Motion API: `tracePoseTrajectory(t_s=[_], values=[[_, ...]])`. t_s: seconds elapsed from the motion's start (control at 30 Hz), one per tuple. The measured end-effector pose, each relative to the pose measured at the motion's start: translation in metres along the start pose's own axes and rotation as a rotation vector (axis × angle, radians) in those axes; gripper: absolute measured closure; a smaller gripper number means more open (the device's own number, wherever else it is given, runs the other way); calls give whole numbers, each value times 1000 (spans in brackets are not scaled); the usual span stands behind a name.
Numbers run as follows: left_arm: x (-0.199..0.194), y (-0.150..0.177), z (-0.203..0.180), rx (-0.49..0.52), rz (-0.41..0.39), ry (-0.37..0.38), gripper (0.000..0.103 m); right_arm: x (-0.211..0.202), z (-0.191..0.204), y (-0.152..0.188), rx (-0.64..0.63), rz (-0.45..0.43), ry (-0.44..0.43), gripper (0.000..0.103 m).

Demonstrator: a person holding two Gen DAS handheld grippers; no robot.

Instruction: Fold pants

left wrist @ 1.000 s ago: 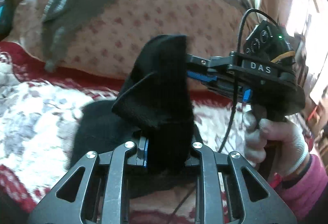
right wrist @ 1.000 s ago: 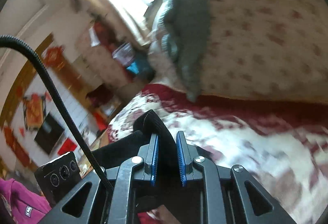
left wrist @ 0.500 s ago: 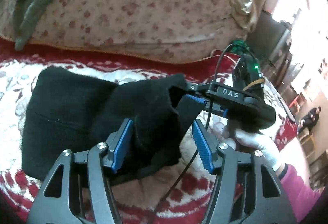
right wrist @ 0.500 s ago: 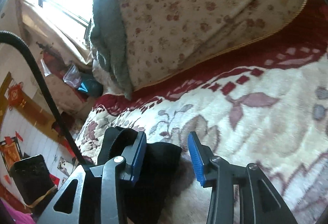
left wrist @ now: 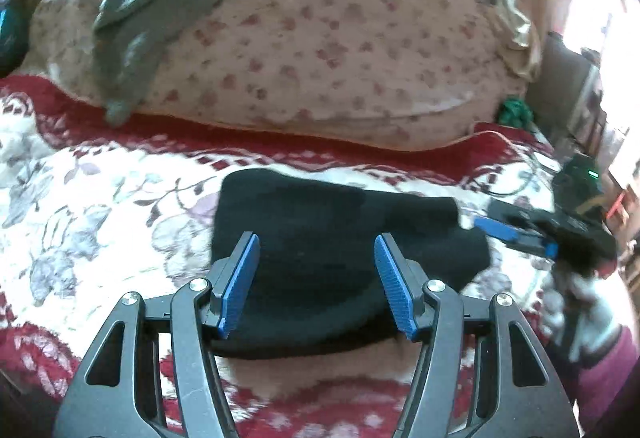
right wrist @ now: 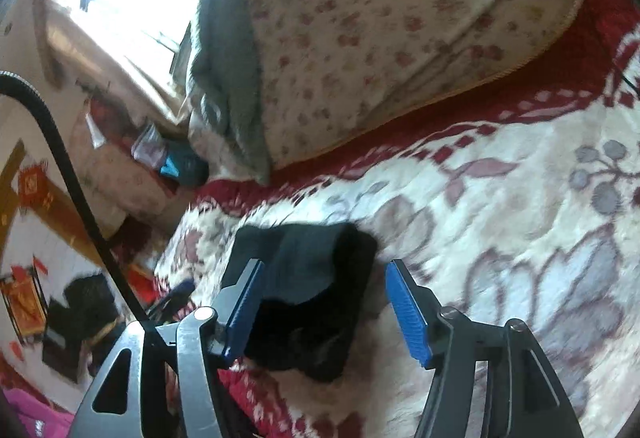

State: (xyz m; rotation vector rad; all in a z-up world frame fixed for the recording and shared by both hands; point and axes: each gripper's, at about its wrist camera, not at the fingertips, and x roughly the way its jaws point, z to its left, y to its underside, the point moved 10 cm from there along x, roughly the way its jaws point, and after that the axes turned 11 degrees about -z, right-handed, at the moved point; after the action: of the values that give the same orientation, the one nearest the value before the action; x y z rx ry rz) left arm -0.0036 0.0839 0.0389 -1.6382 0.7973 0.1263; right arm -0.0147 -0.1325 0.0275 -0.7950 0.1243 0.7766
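Observation:
The black pants (left wrist: 320, 238) lie folded into a compact bundle on the red and cream floral blanket (left wrist: 100, 197). My left gripper (left wrist: 316, 282) is open and empty, its blue pads just above the near part of the bundle. My right gripper (right wrist: 324, 302) is open and empty, hovering over one end of the pants (right wrist: 316, 278). In the left wrist view the right gripper (left wrist: 516, 234) sits just off the right end of the bundle, blurred.
A large floral pillow (left wrist: 340, 49) with a grey garment (left wrist: 132, 9) draped over it lies behind the pants. A green object (left wrist: 514, 111) sits at the pillow's right end. The bed edge and room furniture (right wrist: 60, 238) lie to the left in the right wrist view.
A second ago both grippers were shut on the lifted pants. They lowered the cloth onto the folded part, opened and let go; now both have drawn back a little.

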Motion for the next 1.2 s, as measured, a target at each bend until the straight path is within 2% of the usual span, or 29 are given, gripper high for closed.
tracePoseTrajectory(t_s=[0.17,0.3,0.47,0.53,0.6,0.67,0.77,0.83,0.97,1.07,1.13,1.17,1.2], values=[[3,5,4,-42,6,5,44,8,31,18,-17,56,-32,43],[1,10,-12,-26,12,42,44,12,33,32,-55,118,20,43],[7,19,-37,7,37,87,44,7,31,34,-11,109,-4,43],[11,23,-43,14,46,96,44,8,32,37,-37,114,-3,51],[17,28,-48,13,66,101,44,8,35,38,-97,107,1,67],[22,37,-50,-3,104,112,44,6,35,37,-146,85,6,73],[28,53,-54,-27,166,140,44,5,28,45,-158,113,25,75],[31,60,-55,-10,177,132,44,5,21,55,-198,142,57,76],[30,65,-62,9,186,136,44,7,3,72,-211,207,125,75],[22,56,-62,11,172,146,44,-2,0,58,-107,144,88,74],[18,48,-57,-5,151,142,44,-11,-2,41,-35,74,53,58],[16,45,-55,-12,142,139,44,-14,-5,30,-10,35,47,46],[15,42,-54,-18,138,139,44,-16,-7,23,8,9,45,44]])
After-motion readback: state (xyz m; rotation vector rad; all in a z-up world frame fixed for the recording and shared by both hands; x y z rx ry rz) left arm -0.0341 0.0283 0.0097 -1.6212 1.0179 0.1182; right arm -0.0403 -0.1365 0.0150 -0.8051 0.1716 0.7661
